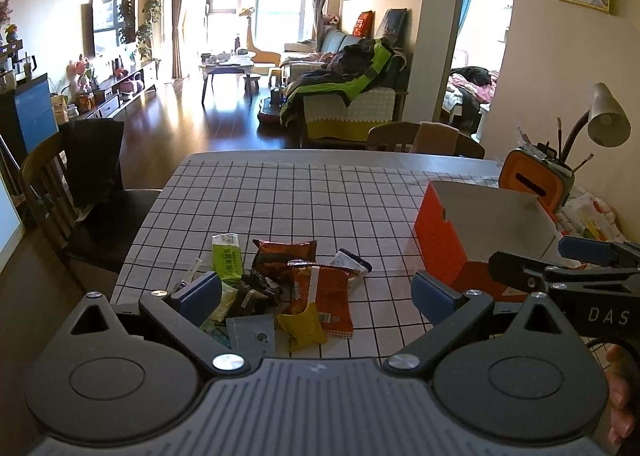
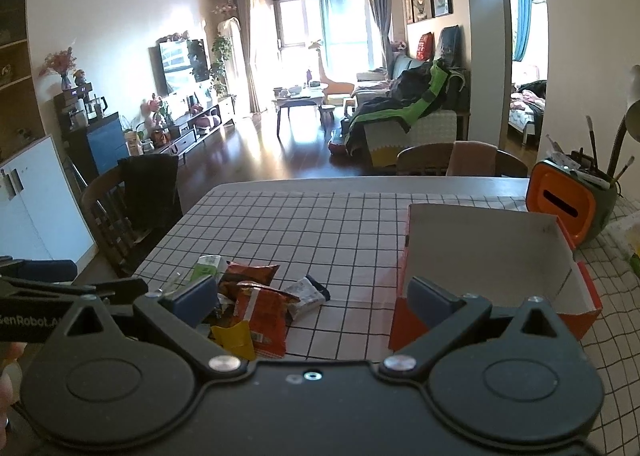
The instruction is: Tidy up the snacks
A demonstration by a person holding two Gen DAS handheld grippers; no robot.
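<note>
Both the left gripper [image 1: 316,292] and the right gripper [image 2: 312,298] were held wide apart, empty. The snacks [image 1: 288,288] were heaped on the checked cloth [image 1: 320,200], left of the orange box [image 1: 472,240]. "DAS" and "GenRobot.AI" could be read on the tools.

1. Left wrist cam sits low at the table's near edge, right over the snacks [image 1: 280,288], facing the living room.
2. Right wrist cam, same direction, sits nearer the box [image 2: 492,256].
3. Both share these.

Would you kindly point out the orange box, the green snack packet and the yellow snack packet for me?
orange box [image 2: 480,252]: right wrist view, on its bare white inside wall.
green snack packet [image 1: 229,258]: left wrist view, on the middle of its printed face.
yellow snack packet [image 1: 303,326]: left wrist view, on its middle.
</note>
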